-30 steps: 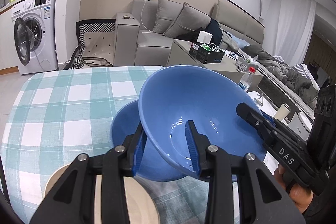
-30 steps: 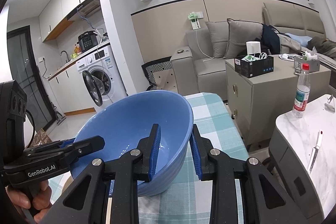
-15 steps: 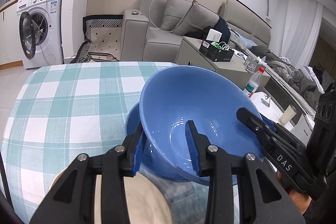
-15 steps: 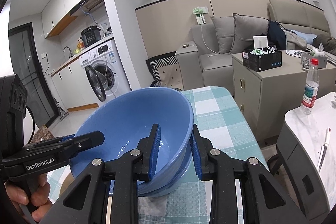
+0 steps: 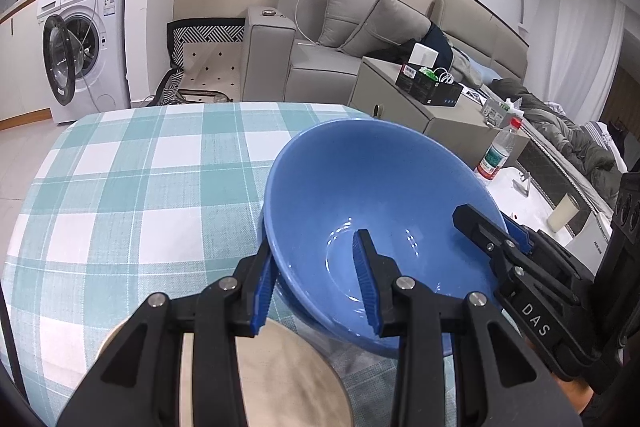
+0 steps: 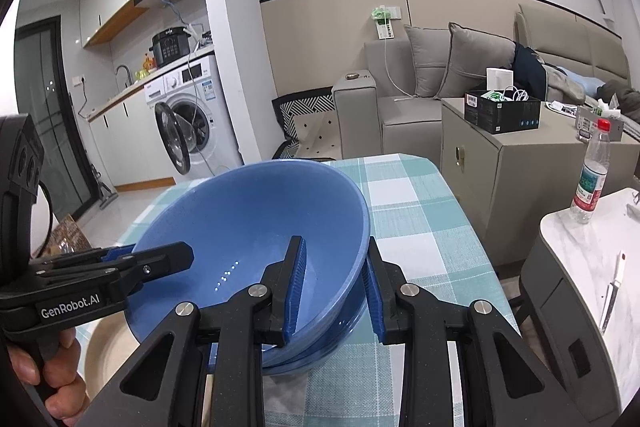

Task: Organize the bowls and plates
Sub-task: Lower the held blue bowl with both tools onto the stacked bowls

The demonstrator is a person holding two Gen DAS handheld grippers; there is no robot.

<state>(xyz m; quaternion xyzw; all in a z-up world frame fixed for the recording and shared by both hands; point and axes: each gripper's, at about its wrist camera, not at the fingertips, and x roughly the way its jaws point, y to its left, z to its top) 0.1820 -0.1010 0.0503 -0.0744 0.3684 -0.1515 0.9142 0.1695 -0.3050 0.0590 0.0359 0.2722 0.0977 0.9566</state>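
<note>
Both my grippers pinch the same blue bowl (image 5: 372,195) by its rim, one finger inside, one outside. L gripper (image 5: 316,283) has the near-left rim, R gripper (image 6: 334,287) the opposite side; jaws narrow on both. Bowl is tilted, empty, sitting into a 2nd blue bowl (image 6: 320,351) below it on the checked tablecloth (image 5: 132,187). Beige plate (image 5: 288,375) lies just beside the stack, nothing on it.

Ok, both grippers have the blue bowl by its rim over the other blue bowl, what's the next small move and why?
Probably ease the glossy blue upper bowl down until it seats, then open both. The left gripper and right gripper clamp opposite rims, it tilts, and the blue lower bowl shows just beneath.
</note>
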